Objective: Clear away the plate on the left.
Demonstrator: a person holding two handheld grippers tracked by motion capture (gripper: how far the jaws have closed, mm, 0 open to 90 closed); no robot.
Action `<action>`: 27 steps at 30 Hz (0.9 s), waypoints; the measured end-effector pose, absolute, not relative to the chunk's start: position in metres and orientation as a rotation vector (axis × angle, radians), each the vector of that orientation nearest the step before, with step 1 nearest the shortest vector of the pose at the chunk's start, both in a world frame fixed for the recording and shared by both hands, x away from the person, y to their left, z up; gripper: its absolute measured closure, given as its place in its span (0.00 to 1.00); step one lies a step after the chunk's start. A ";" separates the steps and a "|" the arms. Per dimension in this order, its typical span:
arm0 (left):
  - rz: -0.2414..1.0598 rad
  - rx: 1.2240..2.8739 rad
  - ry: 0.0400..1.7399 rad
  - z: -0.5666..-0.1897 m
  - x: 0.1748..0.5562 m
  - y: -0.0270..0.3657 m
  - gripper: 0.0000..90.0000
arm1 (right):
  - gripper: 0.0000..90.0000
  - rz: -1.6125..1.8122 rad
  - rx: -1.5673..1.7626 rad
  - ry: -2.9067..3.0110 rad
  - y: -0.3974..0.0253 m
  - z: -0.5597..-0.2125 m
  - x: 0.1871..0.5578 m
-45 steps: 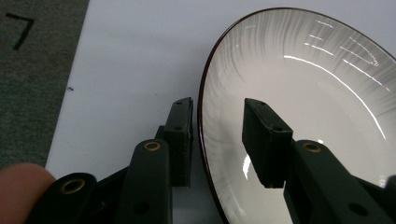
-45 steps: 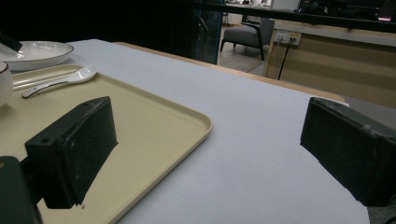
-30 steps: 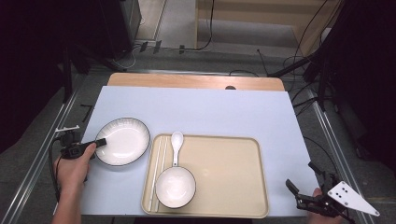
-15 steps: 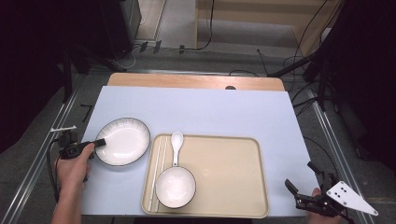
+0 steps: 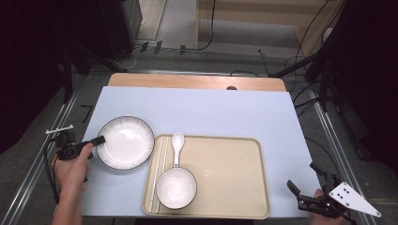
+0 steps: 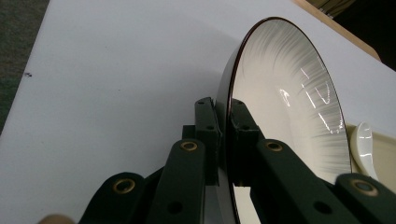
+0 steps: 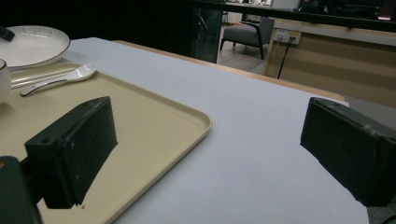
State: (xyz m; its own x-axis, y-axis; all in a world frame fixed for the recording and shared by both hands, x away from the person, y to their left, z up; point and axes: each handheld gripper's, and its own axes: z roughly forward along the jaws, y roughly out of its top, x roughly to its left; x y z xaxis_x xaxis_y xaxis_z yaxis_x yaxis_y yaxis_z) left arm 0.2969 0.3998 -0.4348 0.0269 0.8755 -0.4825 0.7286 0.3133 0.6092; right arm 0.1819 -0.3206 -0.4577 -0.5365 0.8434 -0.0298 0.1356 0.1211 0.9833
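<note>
A white plate with a dark rim (image 5: 125,142) lies on the pale blue table left of a beige tray (image 5: 225,154), its right edge at the tray's left rim. My left gripper (image 5: 98,140) is shut on the plate's left rim. The left gripper view shows both jaws pinching the rim of the plate (image 6: 289,102), with the left gripper (image 6: 223,123) closed tight. On the tray sit a small white bowl (image 5: 176,187), a white spoon (image 5: 177,145) and chopsticks (image 5: 157,173). My right gripper (image 5: 302,177) is open at the table's front right corner, holding nothing.
The right gripper (image 7: 210,144) looks across the tray's bare right part (image 7: 140,126) toward the spoon (image 7: 60,79) and the plate (image 7: 32,44). A wooden strip (image 5: 197,82) runs along the table's far edge. Metal rails and cables flank the table.
</note>
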 end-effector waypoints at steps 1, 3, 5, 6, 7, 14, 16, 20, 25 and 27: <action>0.219 1.453 1.731 -0.435 0.297 0.400 0.95 | 0.04 1.462 0.951 1.783 -0.321 -0.458 0.182; 0.224 1.462 1.724 -0.434 0.296 0.400 0.95 | 0.04 1.463 0.951 1.783 -0.320 -0.458 0.182; 0.227 1.466 1.721 -0.433 0.296 0.399 0.95 | 0.04 1.463 0.949 1.784 -0.321 -0.458 0.182; 0.229 1.467 1.718 -0.432 0.296 0.399 0.95 | 0.04 1.463 0.949 1.783 -0.321 -0.458 0.182; 0.230 1.469 1.715 -0.431 0.296 0.399 0.95 | 0.04 1.464 0.955 1.781 -0.321 -0.458 0.182; 0.250 1.470 1.694 -0.424 0.292 0.398 0.95 | 0.04 1.465 0.954 1.782 -0.321 -0.457 0.181; 0.250 1.464 1.691 -0.423 0.292 0.399 0.95 | 0.04 1.465 0.954 1.781 -0.321 -0.457 0.181; 0.238 1.452 1.677 -0.421 0.291 0.400 0.95 | 0.04 1.467 0.955 1.780 -0.321 -0.457 0.181; 0.240 1.453 1.658 -0.417 0.290 0.399 0.95 | 0.04 1.465 0.955 1.782 -0.321 -0.457 0.181; 0.241 1.440 1.662 -0.416 0.289 0.399 0.95 | 0.04 1.465 0.954 1.782 -0.321 -0.457 0.181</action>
State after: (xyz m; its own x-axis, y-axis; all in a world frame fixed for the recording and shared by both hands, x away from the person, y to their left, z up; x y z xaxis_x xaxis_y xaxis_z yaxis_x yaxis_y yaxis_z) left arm 0.2888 0.3992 -0.4159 0.0790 0.8688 -0.4888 0.6945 0.3038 0.6522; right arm 0.1812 -0.3208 -0.4573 -0.5367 0.8434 -0.0256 0.1379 0.1176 0.9834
